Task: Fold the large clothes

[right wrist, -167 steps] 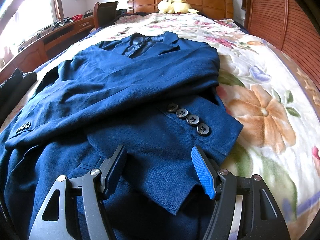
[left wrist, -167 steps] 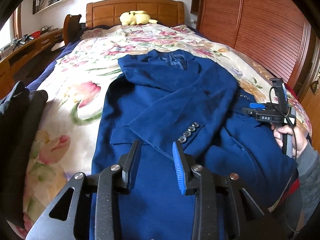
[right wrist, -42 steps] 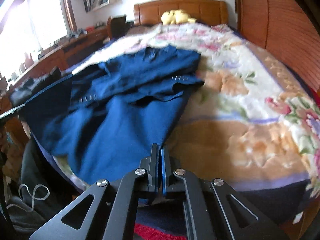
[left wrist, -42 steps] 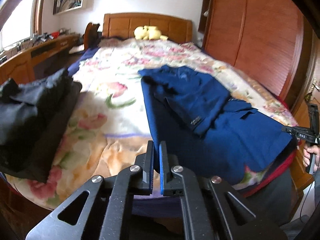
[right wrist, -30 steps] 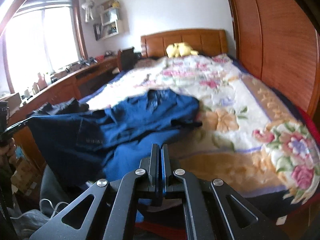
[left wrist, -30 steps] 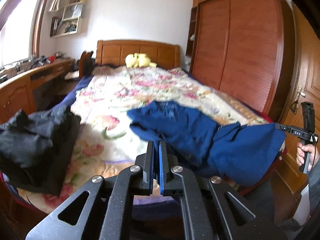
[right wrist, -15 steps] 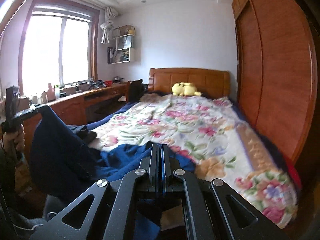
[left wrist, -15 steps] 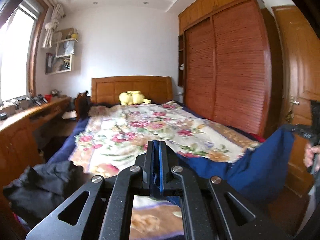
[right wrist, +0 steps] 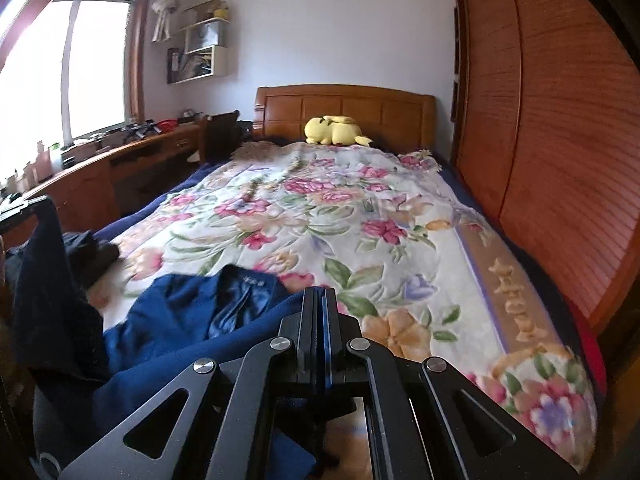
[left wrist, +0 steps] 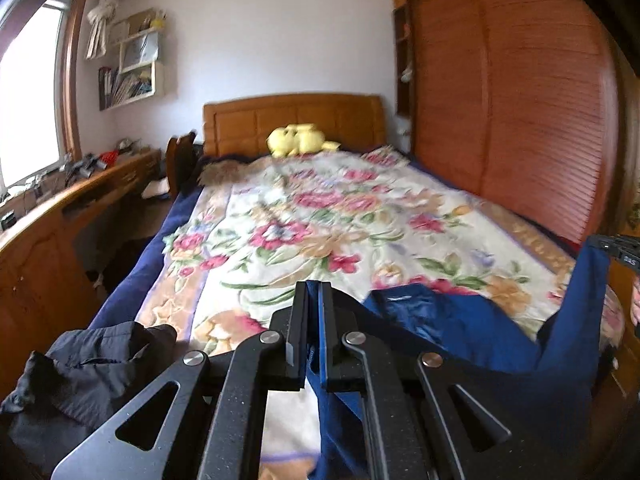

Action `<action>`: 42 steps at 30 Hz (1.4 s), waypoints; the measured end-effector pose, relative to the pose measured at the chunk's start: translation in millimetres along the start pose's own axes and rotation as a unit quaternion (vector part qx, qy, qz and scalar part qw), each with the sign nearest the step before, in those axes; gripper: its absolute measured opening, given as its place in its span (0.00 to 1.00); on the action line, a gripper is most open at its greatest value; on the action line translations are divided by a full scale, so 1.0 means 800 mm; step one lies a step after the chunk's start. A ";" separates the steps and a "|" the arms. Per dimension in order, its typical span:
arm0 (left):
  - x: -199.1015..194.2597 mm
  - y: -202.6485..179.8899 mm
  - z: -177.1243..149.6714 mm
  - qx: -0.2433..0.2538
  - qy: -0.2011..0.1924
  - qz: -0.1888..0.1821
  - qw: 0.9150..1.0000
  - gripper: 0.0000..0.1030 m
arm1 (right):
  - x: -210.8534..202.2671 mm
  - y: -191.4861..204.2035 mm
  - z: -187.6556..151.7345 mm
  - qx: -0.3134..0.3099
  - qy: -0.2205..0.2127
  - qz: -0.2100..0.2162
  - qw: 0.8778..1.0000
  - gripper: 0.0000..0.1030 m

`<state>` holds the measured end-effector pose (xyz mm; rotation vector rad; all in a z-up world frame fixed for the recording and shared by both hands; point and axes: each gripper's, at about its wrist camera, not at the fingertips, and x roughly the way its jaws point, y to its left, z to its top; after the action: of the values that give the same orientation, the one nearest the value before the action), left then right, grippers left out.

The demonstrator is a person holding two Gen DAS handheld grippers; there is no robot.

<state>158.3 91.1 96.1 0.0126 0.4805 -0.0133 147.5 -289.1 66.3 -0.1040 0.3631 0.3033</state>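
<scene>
A dark blue suit jacket (left wrist: 472,332) hangs between my two grippers at the foot of the bed. Its collar end still rests on the floral bedspread (left wrist: 320,216). My left gripper (left wrist: 314,320) is shut on one hem corner, with blue cloth showing between the fingers. My right gripper (right wrist: 320,320) is shut on the other hem corner. In the right wrist view the jacket (right wrist: 192,320) sags from the left gripper at the far left down to the bedspread (right wrist: 360,216). In the left wrist view the right gripper shows at the far right edge, holding the cloth up.
A black garment (left wrist: 84,372) lies on the bed's near left corner, also seen in the right wrist view (right wrist: 88,256). A yellow plush toy (right wrist: 334,130) sits by the headboard. A wooden wardrobe (right wrist: 560,152) runs along the right; a desk (right wrist: 100,168) along the left.
Both grippers closed on the jacket's hem corners, then lifted and pulled it back toward the foot of the bed. Most of it now hangs off the bedspread.
</scene>
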 end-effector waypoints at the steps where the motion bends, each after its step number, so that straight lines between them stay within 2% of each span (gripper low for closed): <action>1: 0.014 0.003 0.006 -0.005 0.007 0.005 1.000 0.04 | 0.020 -0.002 0.012 0.003 0.000 -0.004 1.000 0.02; 6: 0.071 0.007 0.038 -0.009 0.026 0.029 0.999 0.04 | 0.083 -0.001 0.057 0.016 0.000 -0.027 1.000 0.02; 10: 0.111 -0.004 0.051 -0.002 0.045 0.042 0.998 0.04 | 0.122 0.018 0.072 0.014 -0.006 -0.048 0.999 0.02; 13: 0.139 -0.016 0.050 0.004 0.063 0.045 0.997 0.04 | 0.148 0.031 0.061 0.014 0.000 -0.059 0.998 0.02; 15: 0.148 -0.024 0.044 0.008 0.069 0.027 0.997 0.04 | 0.171 0.033 0.047 0.021 0.018 -0.048 0.998 0.02; 18: 0.152 -0.042 0.028 0.029 0.078 0.002 0.997 0.04 | 0.200 0.051 0.018 0.009 0.058 -0.063 0.996 0.03; 20: 0.155 -0.052 0.023 0.046 0.083 -0.004 0.995 0.05 | 0.208 0.060 0.003 -0.003 0.077 -0.070 0.995 0.08; 21: 0.153 -0.056 0.017 0.054 0.087 -0.006 0.995 0.11 | 0.209 0.063 -0.001 -0.009 0.085 -0.066 0.994 0.10; 22: 0.152 -0.059 0.014 0.056 0.091 -0.011 0.994 0.14 | 0.210 0.067 -0.005 -0.012 0.093 -0.058 0.994 0.20; 23: 0.150 -0.060 0.008 0.056 0.093 -0.021 0.994 0.20 | 0.209 0.069 -0.007 -0.014 0.098 -0.048 0.994 0.37; 25: 0.146 -0.063 -0.002 0.054 0.092 -0.039 0.993 0.29 | 0.200 0.073 -0.013 -0.019 0.093 -0.038 0.995 0.61; 26: 0.142 -0.064 -0.010 0.056 0.093 -0.044 0.993 0.32 | 0.193 0.075 -0.018 -0.021 0.087 -0.037 0.995 0.69; 31: 0.128 -0.064 -0.072 0.068 0.120 -0.064 0.988 0.33 | 0.154 0.068 -0.078 -0.017 0.090 -0.020 0.996 0.72; 34: 0.123 -0.059 -0.116 0.084 0.146 -0.062 0.984 0.34 | 0.157 0.052 -0.112 -0.007 0.113 -0.007 0.994 0.72; 37: 0.121 -0.043 -0.149 0.062 0.168 -0.074 0.981 0.34 | 0.158 0.038 -0.140 0.000 0.131 0.016 0.991 0.72; 42: 0.122 -0.023 -0.190 0.038 0.190 -0.062 0.979 0.34 | 0.156 0.019 -0.164 0.016 0.156 0.004 0.988 0.72</action>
<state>174.7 74.0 -83.9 0.0614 0.8625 -0.1538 209.8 -260.7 -102.2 -0.1193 0.6788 0.2903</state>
